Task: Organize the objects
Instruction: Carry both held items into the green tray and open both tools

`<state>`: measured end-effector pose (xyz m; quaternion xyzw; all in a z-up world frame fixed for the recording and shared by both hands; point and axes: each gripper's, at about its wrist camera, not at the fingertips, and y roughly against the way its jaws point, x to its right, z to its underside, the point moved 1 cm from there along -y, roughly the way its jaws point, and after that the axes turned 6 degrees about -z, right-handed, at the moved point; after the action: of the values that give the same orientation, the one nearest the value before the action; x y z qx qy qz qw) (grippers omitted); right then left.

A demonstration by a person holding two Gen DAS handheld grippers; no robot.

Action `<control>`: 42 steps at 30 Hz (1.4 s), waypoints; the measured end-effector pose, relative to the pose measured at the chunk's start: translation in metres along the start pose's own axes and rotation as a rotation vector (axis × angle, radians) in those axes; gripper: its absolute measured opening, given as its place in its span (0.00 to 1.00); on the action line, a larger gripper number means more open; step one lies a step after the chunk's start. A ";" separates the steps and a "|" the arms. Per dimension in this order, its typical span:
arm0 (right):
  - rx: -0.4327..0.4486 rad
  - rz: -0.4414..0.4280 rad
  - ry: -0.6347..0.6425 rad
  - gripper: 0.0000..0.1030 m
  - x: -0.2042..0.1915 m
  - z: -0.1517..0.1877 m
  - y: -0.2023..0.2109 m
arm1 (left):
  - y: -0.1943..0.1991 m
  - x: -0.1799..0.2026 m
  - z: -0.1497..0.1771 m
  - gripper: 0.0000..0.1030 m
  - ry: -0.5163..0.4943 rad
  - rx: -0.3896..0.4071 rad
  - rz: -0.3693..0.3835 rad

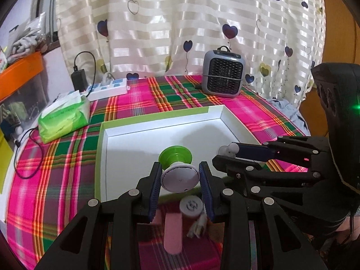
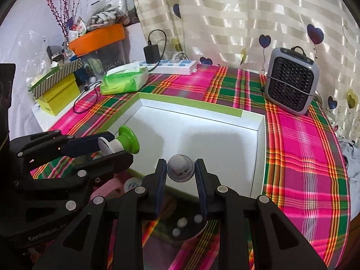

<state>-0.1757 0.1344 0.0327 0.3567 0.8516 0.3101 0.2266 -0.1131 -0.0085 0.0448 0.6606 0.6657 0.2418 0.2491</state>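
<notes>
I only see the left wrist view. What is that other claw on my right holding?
Observer: The right gripper pinches a small grey-white knob with a black squiggle on it.
Operator: Anything under it?
Observer: A dark piece with three pale dots, lying on the cloth.
Operator: What's in the back corner?
Observer: Purple twigs stand behind an orange tray.
</notes>
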 end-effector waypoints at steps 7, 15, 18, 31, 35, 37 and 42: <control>-0.038 0.018 -0.032 0.26 0.019 -0.005 -0.023 | -0.029 -0.005 -0.005 0.30 0.005 -0.036 0.003; -0.058 0.009 -0.033 0.26 0.023 -0.006 -0.037 | -0.043 -0.004 -0.001 0.31 -0.009 -0.068 0.022; -0.064 0.008 -0.035 0.26 0.024 -0.006 -0.039 | -0.047 -0.004 0.000 0.31 -0.014 -0.074 0.021; -0.051 0.018 -0.036 0.27 0.026 -0.002 -0.039 | -0.049 -0.003 -0.001 0.31 -0.011 -0.085 0.033; -0.035 0.023 -0.034 0.30 0.025 -0.003 -0.033 | -0.045 -0.004 -0.002 0.31 -0.003 -0.072 0.040; -0.028 0.026 -0.032 0.32 0.024 -0.004 -0.029 | -0.043 -0.004 -0.002 0.31 0.001 -0.072 0.037; -0.016 0.031 -0.024 0.32 0.018 -0.003 -0.020 | -0.035 -0.005 -0.002 0.31 0.010 -0.062 0.037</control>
<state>-0.1983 0.1357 0.0187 0.3717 0.8407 0.3160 0.2348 -0.1408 -0.0142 0.0238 0.6635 0.6468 0.2700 0.2617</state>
